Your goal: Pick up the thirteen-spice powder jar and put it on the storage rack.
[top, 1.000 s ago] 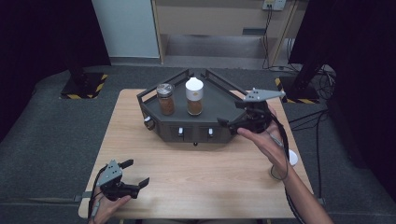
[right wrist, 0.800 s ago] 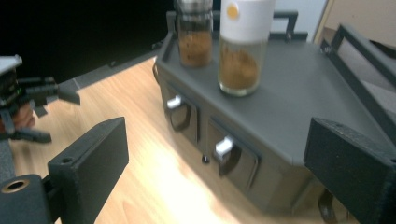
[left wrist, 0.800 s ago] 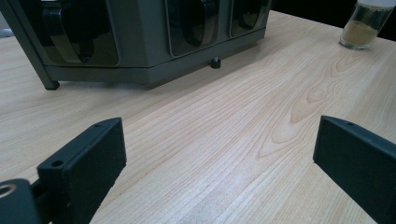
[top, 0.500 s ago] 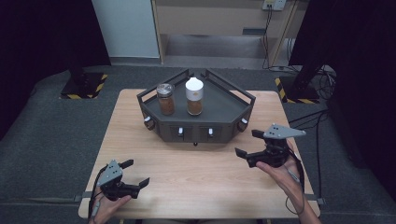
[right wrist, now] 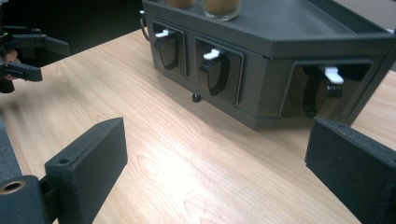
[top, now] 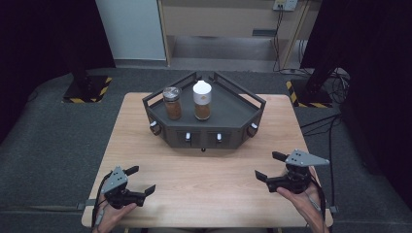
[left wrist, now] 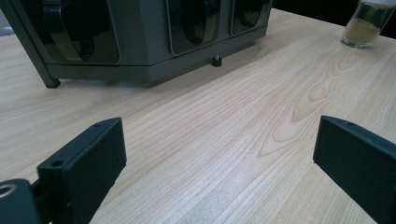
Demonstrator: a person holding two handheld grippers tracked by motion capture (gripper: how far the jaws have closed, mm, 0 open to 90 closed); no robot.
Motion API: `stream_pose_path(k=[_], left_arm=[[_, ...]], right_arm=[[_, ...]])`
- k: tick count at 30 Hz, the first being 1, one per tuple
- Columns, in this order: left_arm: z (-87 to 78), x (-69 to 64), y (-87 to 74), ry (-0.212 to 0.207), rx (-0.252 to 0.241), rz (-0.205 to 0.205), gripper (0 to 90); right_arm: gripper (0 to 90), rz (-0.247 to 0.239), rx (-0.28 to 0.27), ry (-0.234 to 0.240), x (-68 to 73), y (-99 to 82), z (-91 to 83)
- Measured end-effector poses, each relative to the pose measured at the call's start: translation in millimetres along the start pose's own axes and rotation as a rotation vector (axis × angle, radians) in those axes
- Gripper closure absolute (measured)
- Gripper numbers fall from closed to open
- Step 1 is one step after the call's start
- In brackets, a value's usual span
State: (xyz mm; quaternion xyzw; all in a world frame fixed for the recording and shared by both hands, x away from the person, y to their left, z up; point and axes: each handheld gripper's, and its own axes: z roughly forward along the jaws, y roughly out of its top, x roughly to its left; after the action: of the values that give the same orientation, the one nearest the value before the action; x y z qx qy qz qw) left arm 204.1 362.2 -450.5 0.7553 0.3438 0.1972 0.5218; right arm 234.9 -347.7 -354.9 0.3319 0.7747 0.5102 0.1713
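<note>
On the table (top: 209, 179), both hand-held grippers gape empty, well apart from the rack (top: 228, 124).

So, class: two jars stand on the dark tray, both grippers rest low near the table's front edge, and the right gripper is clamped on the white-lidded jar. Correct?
One slip: the right gripper holds nothing; its jaws stand open over bare table, as the right gripper view shows. The white-lidded jar stands on the dark tray.
</note>
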Motion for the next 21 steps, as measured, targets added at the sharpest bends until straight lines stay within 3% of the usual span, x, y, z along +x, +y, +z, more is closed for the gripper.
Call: stream_pose_path(k=[8, 21], left_arm=[[-0.1, -0.3, 0.2, 0.002, 0.001, -0.001, 1.5], [0.4, -0.6, 1.1, 0.002, 0.008, 0.002, 1.7]], right_arm=[[6.0, 0.020, -0.027, -0.023, 4.9, -23.4, -15.7], [6.4, 0.033, -0.051, -0.117, 25.0, -53.8, -40.6]])
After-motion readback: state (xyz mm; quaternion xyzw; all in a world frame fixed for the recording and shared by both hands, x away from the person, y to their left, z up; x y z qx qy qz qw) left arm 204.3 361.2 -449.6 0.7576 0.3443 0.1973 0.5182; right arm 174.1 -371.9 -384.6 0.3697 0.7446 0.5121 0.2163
